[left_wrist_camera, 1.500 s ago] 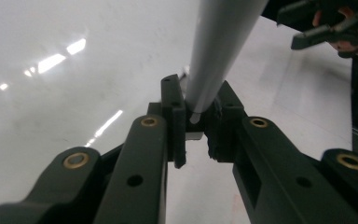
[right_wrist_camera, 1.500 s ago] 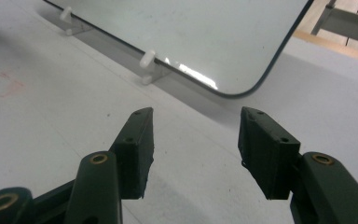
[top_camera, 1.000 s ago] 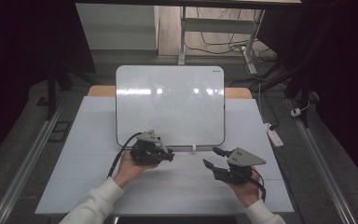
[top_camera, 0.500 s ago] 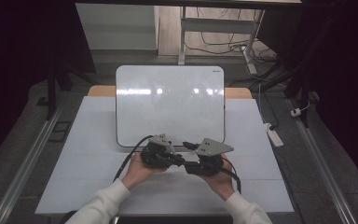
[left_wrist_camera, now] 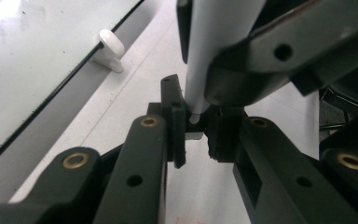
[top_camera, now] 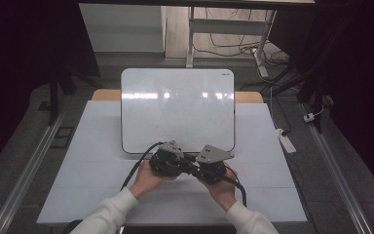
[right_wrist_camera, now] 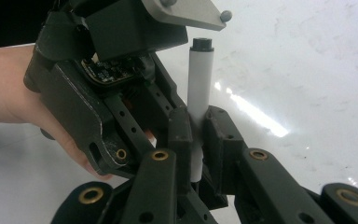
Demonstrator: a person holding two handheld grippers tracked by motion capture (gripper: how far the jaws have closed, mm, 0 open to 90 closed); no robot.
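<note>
Dark walls close in around a pale grey table (top_camera: 102, 146) set on a grey floor, with metal rails (top_camera: 27, 175) running along both sides and loose cables (top_camera: 233, 46) trailing behind a white table leg at the far end. On the table lies a whiteboard (top_camera: 177, 109) with rounded corners, ceiling lights glinting across its blank face; a white power strip (top_camera: 286, 141) rests on the floor off the table's right edge. Just in front of the board's near edge, a person in white sleeves brings both tools together over the tabletop. The left gripper (top_camera: 168, 158) and the right gripper (top_camera: 209, 163) meet tip to tip, each closed on the same white marker (right_wrist_camera: 199, 88). In the right gripper view, the marker stands upright between that gripper's jaws, its black end cap on top, while the left gripper grips it higher up, the person's hand (right_wrist_camera: 14, 93) behind. The right jaws have just been closing, with the marker between them. In the left gripper view, the marker (left_wrist_camera: 214, 51) comes down from above into the pinched jaws, and a small white clip (left_wrist_camera: 109, 49) sits at the whiteboard's edge (left_wrist_camera: 51, 88) beside them.
</note>
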